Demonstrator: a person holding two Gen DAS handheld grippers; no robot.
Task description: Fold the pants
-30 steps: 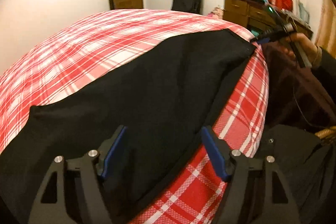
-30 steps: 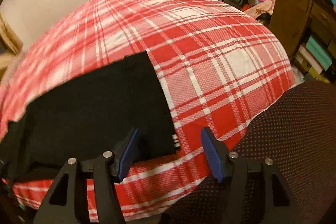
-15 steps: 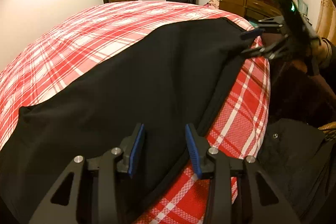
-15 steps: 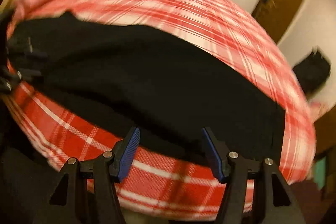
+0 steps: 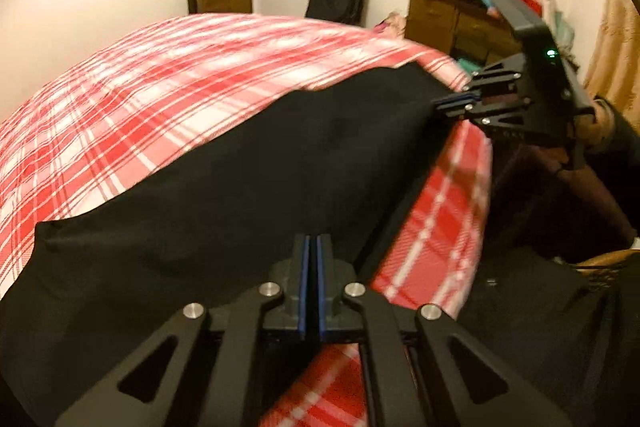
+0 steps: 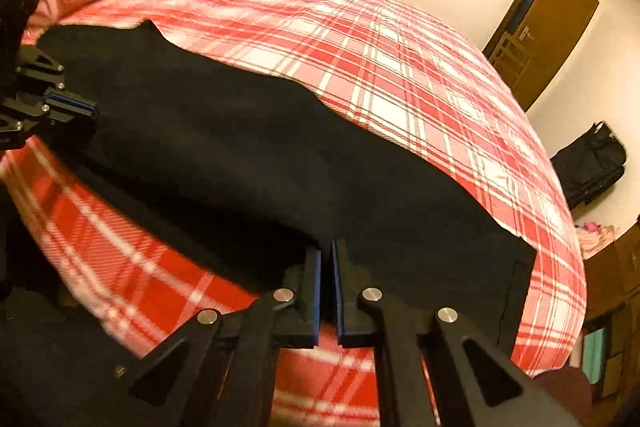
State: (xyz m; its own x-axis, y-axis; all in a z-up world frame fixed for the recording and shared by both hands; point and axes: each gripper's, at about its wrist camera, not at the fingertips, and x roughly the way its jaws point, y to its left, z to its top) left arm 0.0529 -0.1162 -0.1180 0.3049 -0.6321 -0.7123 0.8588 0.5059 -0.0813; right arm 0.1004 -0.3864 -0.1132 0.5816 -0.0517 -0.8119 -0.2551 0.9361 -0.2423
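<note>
Both tongs are pinched tight on the near edge of the black pants (image 5: pixel 248 187): the left gripper (image 5: pixel 311 247) at one end, the right gripper (image 6: pixel 327 255) at the other. They lie along the near side of the red checked bed (image 5: pixel 140 99).

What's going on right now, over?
Left gripper and right gripper both shut on black pants. Pants flat on plaid bed. Nothing blocking.

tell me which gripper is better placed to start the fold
Neither clearly: the left gripper and the right gripper are each shut on the near edge of the black pants, one toward each end. Probably both lift together.
</note>
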